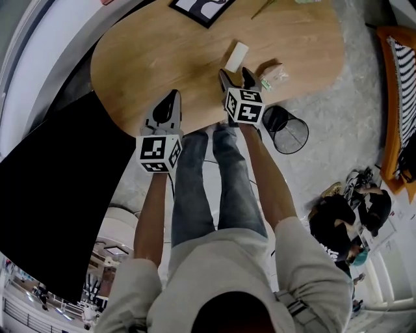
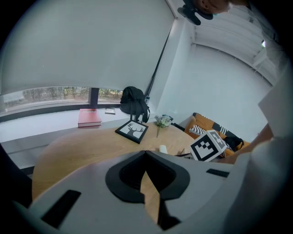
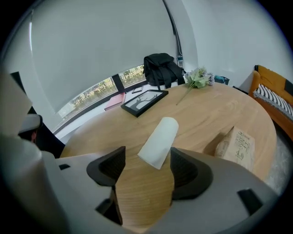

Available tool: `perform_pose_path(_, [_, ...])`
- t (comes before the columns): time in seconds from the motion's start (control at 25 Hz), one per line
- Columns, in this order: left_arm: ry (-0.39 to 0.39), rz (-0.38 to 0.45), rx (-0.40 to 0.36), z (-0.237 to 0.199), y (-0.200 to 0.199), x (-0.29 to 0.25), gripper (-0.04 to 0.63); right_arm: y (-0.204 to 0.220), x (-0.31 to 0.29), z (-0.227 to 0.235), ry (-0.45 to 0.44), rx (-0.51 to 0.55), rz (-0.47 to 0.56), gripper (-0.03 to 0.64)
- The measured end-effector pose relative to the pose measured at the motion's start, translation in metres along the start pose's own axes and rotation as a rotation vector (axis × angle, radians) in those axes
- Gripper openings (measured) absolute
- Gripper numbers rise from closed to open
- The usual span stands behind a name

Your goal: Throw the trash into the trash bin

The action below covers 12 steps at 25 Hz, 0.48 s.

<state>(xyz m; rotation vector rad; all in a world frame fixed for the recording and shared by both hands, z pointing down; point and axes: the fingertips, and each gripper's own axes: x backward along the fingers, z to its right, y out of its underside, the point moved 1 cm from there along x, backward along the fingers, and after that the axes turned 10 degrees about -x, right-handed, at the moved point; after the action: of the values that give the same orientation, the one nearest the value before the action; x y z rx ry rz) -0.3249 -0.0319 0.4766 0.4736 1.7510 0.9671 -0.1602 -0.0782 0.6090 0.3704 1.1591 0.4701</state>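
A white paper roll [image 1: 236,56] lies on the round wooden table [image 1: 149,58], with a crumpled brown paper bag [image 1: 273,74] to its right. My right gripper [image 1: 235,73] hovers just short of the roll with its jaws open. In the right gripper view the roll's [image 3: 159,141] near end sits between the fingertips of the gripper [image 3: 146,157] without being pressed, and the bag [image 3: 236,147] lies to the right. My left gripper [image 1: 173,96] is shut on nothing over the table's near edge, its jaws closed together [image 2: 145,153]. A black mesh trash bin [image 1: 286,129] stands on the floor by the table's right side.
A black picture frame [image 1: 202,8] lies at the table's far side, beside a flower sprig [image 3: 197,79]. A backpack [image 3: 161,68] and a red book [image 2: 89,117] rest on the window ledge. An orange chair [image 1: 398,97] stands at right, and people [image 1: 351,218] sit on the floor.
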Motion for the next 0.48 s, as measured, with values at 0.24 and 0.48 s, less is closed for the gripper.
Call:
perform_pose_path(0.24, [-0.012,-0.005,0.009,-0.015,0.005,-0.001,0.018,-0.004,-0.027,0.009,0.055,-0.029,-0.028,0.296])
perform_pose_path(0.48, [-0.024,-0.005,0.017,-0.022,0.005,0.004,0.018,-0.005,-0.034,0.016,0.114,-0.011,-0.065,0.277])
